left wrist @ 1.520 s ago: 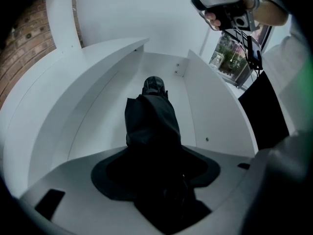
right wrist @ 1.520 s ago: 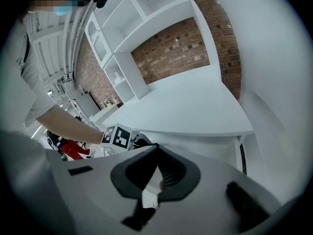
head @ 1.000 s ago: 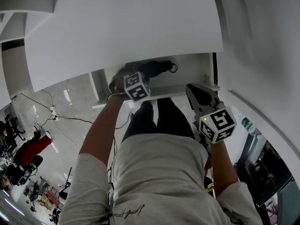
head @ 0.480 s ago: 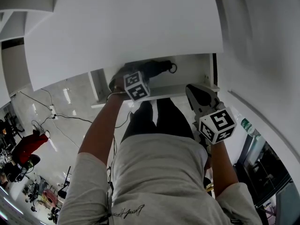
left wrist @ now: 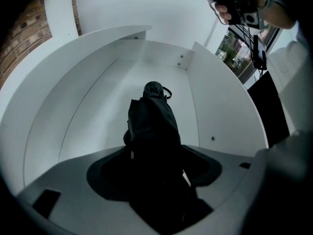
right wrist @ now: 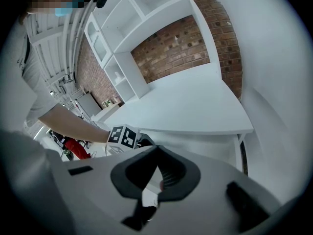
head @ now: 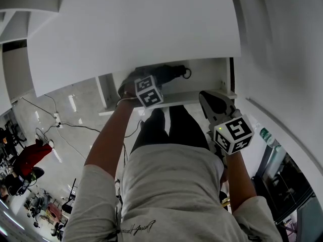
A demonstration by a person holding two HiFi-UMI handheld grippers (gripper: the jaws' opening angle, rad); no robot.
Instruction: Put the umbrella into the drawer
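The black folded umbrella (left wrist: 151, 121) lies on the floor of the open white drawer (left wrist: 98, 97), its looped end toward the back wall. In the head view the umbrella (head: 170, 72) shows just under the tabletop edge. My left gripper (left wrist: 154, 166) points steeply down into the drawer (head: 207, 77). Its jaws have just been opening and stand wide around the near end of the umbrella, with thin light gaps beside it. The left gripper (head: 133, 82) is mostly hidden behind its marker cube in the head view. My right gripper (head: 210, 99) hovers shut at the drawer's right front, and this right gripper (right wrist: 155, 153) holds nothing.
A white tabletop (head: 136, 29) overhangs the drawer from above. A white wall panel (head: 282, 59) stands close on the right. White shelves against a brick wall (right wrist: 171, 53) rise behind the table. The person's legs and torso (head: 171, 175) stand right at the drawer front.
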